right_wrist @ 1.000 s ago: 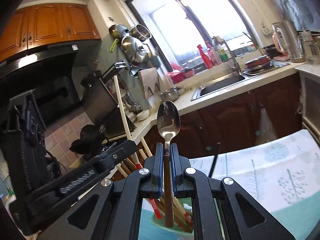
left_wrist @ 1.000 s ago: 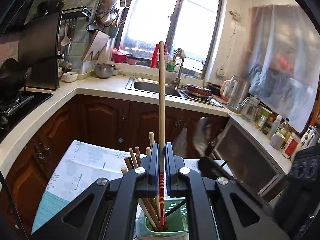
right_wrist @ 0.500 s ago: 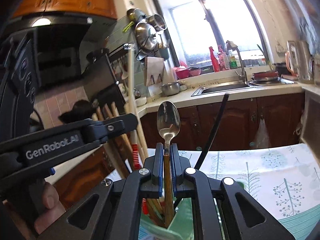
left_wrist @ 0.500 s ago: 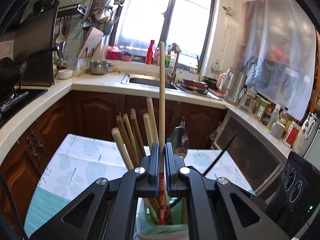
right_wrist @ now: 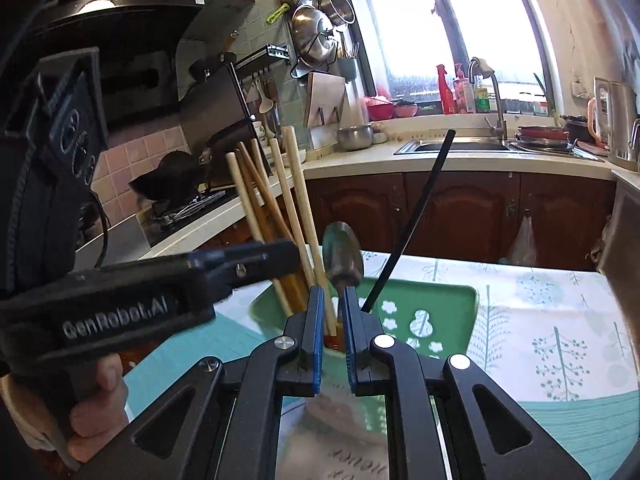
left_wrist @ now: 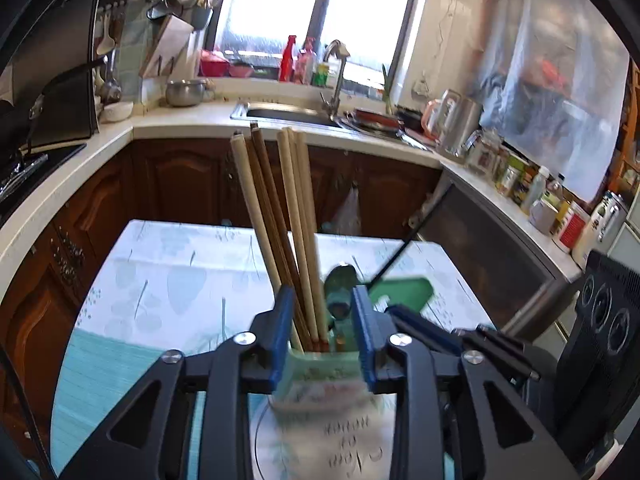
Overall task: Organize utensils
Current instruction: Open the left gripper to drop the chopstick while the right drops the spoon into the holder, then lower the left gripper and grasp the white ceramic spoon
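Holder: pale green utensil cup (left_wrist: 320, 376) with printed lettering, standing on the table just below both grippers; its rim is blurred in both views.
Chopsticks: bundle of light and dark wooden sticks (left_wrist: 280, 216) standing in the cup, leaning left and away.
Spoon: metal spoon (right_wrist: 343, 254) bowl-up in the cup, handle down between the right gripper's blue pads.
Black stick: thin dark rod (right_wrist: 416, 216) leaning right out of the cup.
Left gripper (left_wrist: 322, 320): jaws opening — pads stand well apart on either side of the chopsticks and spoon, pressing on neither.
Right gripper (right_wrist: 331, 320): jaws opening, a narrow gap; the spoon handle sits between the pads — I cannot tell whether they touch it.
Tray: green tray (right_wrist: 448, 312) with white flower cutouts, on the table just behind the cup.
Table: leaf-print tablecloth (right_wrist: 560, 320), teal band at the near edge.
Hand: person's hand (right_wrist: 92, 412) gripping the left gripper's handle.
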`<act>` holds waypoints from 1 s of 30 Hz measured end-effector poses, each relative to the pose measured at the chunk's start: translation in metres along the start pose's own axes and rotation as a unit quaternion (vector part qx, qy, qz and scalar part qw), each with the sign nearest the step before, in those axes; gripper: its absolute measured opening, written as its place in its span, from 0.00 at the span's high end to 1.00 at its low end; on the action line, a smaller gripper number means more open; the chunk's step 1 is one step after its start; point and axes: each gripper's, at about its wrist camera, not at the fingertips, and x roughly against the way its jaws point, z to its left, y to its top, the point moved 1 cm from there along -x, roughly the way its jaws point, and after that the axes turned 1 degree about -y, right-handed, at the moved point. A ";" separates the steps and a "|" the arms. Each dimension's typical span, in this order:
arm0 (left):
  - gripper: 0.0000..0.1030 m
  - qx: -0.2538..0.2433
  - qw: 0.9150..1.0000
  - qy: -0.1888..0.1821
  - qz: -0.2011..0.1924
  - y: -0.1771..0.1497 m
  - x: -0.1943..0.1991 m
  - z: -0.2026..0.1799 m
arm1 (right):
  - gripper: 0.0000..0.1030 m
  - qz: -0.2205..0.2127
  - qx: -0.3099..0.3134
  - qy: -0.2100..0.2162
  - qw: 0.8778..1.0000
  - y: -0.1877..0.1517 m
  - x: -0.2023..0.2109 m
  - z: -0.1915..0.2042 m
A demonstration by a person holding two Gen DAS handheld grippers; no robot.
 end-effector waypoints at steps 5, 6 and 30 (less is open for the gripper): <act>0.50 -0.021 0.999 -0.003 0.031 -0.014 0.025 -0.008 | 0.90 0.037 -0.023 0.008 0.999 -0.008 0.038 0.006; 0.49 -0.027 0.999 -0.003 0.038 -0.017 0.030 -0.011 | 0.90 0.052 -0.035 0.012 0.998 -0.012 0.046 0.005; 0.32 -0.035 0.953 -0.104 0.283 -0.194 0.077 -0.027 | 0.86 0.239 -0.126 -0.103 0.957 -0.198 0.214 0.019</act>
